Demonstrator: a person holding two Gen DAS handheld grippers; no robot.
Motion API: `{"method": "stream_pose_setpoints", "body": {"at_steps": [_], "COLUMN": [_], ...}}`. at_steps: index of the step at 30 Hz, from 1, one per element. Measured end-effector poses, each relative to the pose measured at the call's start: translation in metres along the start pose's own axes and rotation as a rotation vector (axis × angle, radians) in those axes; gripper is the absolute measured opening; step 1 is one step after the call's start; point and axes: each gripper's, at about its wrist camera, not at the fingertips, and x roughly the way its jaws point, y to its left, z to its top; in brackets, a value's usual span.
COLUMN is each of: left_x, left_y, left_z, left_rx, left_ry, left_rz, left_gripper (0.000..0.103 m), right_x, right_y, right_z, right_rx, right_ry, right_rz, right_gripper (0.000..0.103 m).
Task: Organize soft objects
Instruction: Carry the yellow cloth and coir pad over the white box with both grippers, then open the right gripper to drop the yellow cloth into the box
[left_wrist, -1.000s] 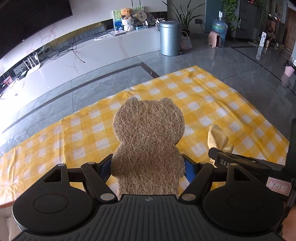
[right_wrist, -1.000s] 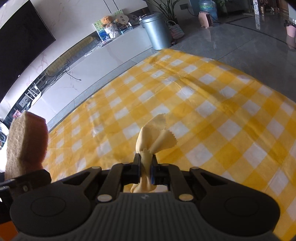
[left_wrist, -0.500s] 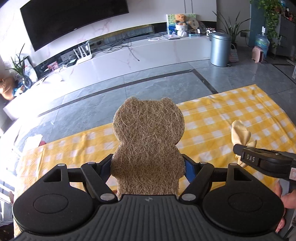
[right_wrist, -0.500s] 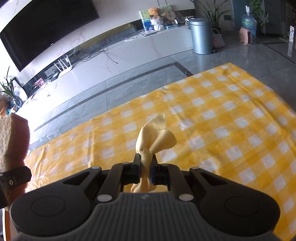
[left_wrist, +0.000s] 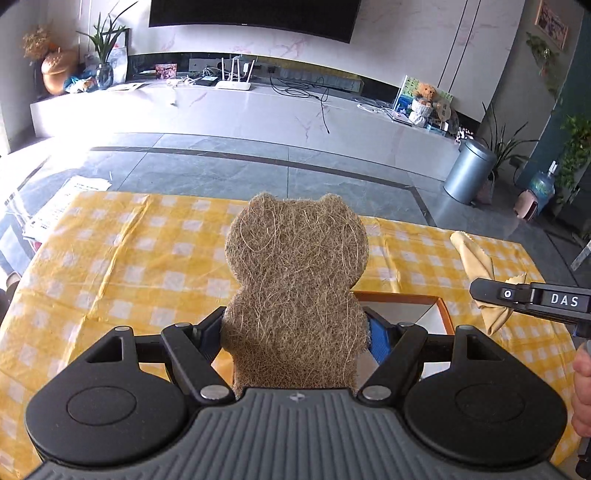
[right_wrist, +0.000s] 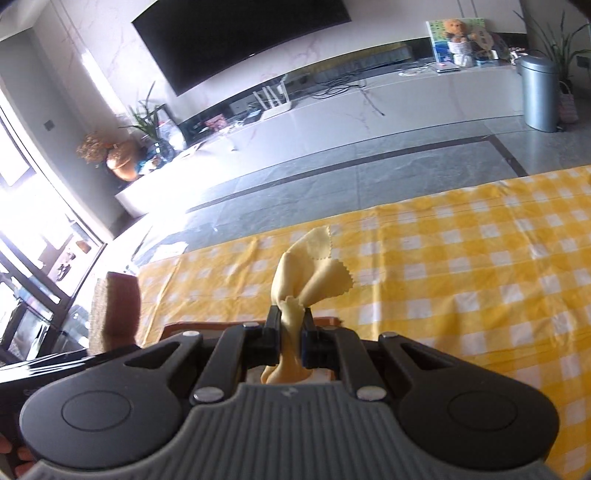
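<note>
Swinging both tools round toward the room's left, the person is now bringing a wooden tray (left_wrist: 441, 308) into view beneath them: left gripper (left_wrist: 295, 332) pinching the bear-shaped sponge (left_wrist: 295, 280), right gripper (right_wrist: 290, 332) squeezing the yellow cloth (right_wrist: 310, 269), likely nearing drop-off.

Upright bear-shaped fibre pad (left_wrist: 295, 280); bunched yellow cloth (right_wrist: 306, 273)
</note>
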Motion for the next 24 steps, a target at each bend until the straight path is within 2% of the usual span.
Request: {"method": "stream_pose_setpoints", "body": {"at_steps": [3,5,9,13,17,19,22,24], "left_x": [-0.011,-0.014,-0.023,-0.025,-0.027,-0.024,-0.016,-0.016], "left_y": [0.021,0.028,0.028,0.027,0.031,0.035,0.043,0.046], "left_z": [-0.012,-0.019,-0.030,-0.031,-0.036,-0.040,-0.039,-0.039], "left_rx": [-0.085,-0.115,-0.064,-0.050,-0.034,-0.023,-0.061,-0.072], "left_ry": [-0.072,-0.097,-0.135,-0.155,-0.169,-0.165,-0.104,-0.100], "left_rz": [-0.019,-0.037,-0.002,-0.008,-0.011,0.010,-0.016,-0.017], "left_gripper": [0.086,0.086,0.086,0.086,0.086,0.086,0.086,0.086], "right_x": [0.008,0.020,0.053,0.096,0.132,0.145,0.160,0.171], "right_y": [0.019,0.031,0.053,0.058,0.062,0.061,0.064,0.066], "right_z": [-0.012,-0.022,-0.041,-0.054,-0.065,-0.066,-0.068,-0.070], "right_rx": [-0.046,-0.087,-0.198,-0.199,-0.286,-0.295,-0.298,-0.314], "right_ry": [0.058,0.111,0.190,0.265,0.327,0.340,0.349,0.365], "right_rz": [0.068,0.072,0.031,-0.025,-0.120,-0.124,-0.129,-0.143], "right_gripper": [0.008,0.008,0.008,0.008,0.008,0.008,0.008,0.008]}}
